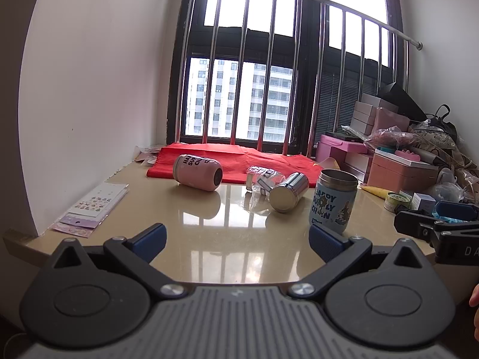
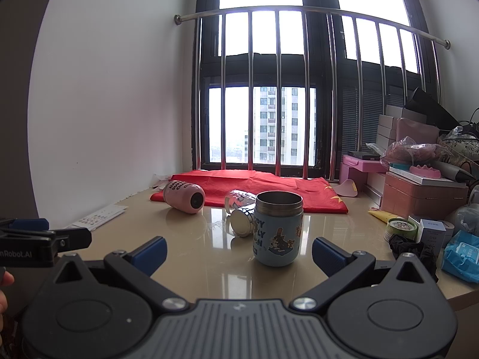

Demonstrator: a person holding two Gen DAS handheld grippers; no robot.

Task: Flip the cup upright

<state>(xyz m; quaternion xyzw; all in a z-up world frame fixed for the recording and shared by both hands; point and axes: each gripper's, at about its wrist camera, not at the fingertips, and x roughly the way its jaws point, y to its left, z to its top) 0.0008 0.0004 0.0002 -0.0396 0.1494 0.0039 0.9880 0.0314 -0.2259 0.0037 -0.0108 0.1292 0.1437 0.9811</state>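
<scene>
Three cups are seen on the table [image 1: 227, 248]: the blue cup [image 2: 278, 229] stands upright, while the pink cup [image 1: 197, 172] and steel cup [image 1: 289, 191] lie sideways. Both the left gripper [image 1: 238, 236] and right gripper [image 2: 239, 252] are held wide, empty. A fallen cup is judged next to be grasped.

The steel cup [image 2: 242, 222] is partly hidden behind the blue cup [image 2: 278, 230]; the left gripper [image 2: 27, 240] is cut off by the frame edge.
</scene>
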